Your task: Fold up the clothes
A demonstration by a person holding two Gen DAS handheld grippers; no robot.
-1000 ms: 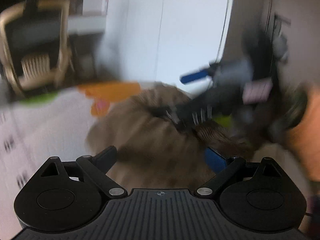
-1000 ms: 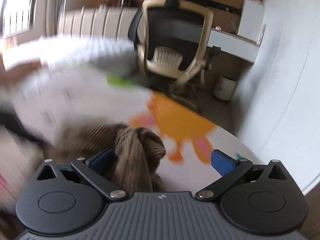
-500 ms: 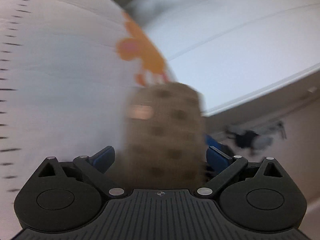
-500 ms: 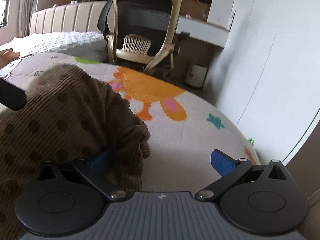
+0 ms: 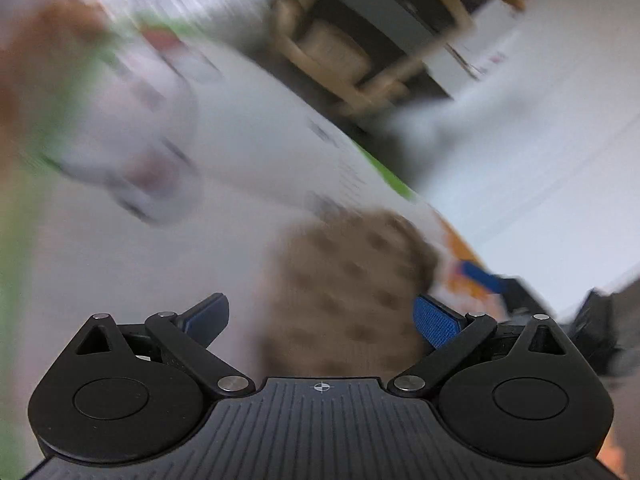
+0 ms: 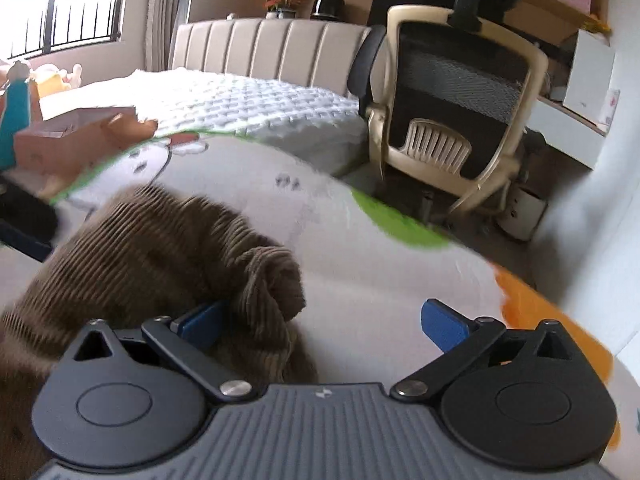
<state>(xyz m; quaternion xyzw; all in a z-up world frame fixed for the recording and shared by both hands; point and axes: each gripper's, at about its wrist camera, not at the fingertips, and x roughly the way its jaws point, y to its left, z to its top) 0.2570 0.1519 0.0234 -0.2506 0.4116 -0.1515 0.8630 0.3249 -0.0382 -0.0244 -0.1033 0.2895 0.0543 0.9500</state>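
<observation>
- Left wrist view: everything smears with motion blur here. The left gripper [image 5: 322,318] has its blue pads spread wide, and the brown spotted garment [image 5: 348,292] sits right between them, filling the gap. Whether either pad actually touches the cloth, I cannot tell through the blur.
- The garment lies on the white printed mat [image 5: 248,168], with a blurred office chair [image 5: 360,40] beyond the mat's edge.
- Right wrist view: much sharper. The right gripper [image 6: 322,322] is spread open too, gripping nothing. A bunched corduroy fold of the garment [image 6: 168,248] bulges beside and over its left pad; the right pad stands clear above bare mat [image 6: 380,264].
- The garment spreads to the left on the mat, rumpled, not yet squared up.
- Handling call: this looks soft, light and floppy, with ribbed cloth that should grip well but sag and bunch. I would take it at an edge or corner, not the thick wad.
</observation>
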